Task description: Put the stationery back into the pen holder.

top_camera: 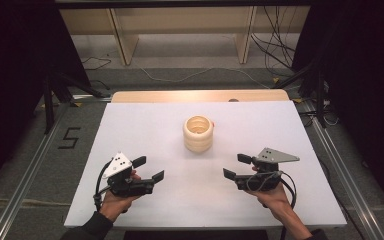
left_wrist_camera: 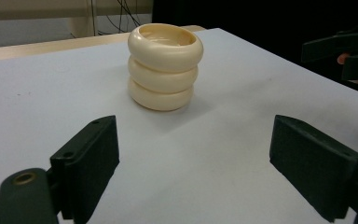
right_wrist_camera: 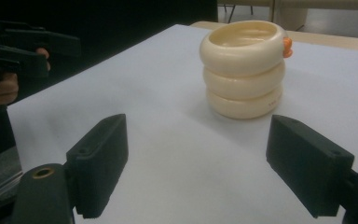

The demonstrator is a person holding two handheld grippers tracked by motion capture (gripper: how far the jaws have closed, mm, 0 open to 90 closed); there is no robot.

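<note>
Left gripper [top_camera: 149,169], jaws spread, rests on the white rectangular table [top_camera: 130,125]. At the centre stands a cream stack of three plastic rings [top_camera: 198,134]. Right gripper [top_camera: 236,166] is also spread. Grey floor [top_camera: 35,155] and wooden shelf legs [top_camera: 125,45] lie behind.

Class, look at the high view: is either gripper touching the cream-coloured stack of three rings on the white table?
No: the cream-coloured stack of three rings stands alone mid-table, with the left gripper and right gripper both open and well short of it.

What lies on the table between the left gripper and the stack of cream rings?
Nothing: between the left gripper and the stack of cream rings there is bare white table, seen in the high view and left gripper view.
</note>
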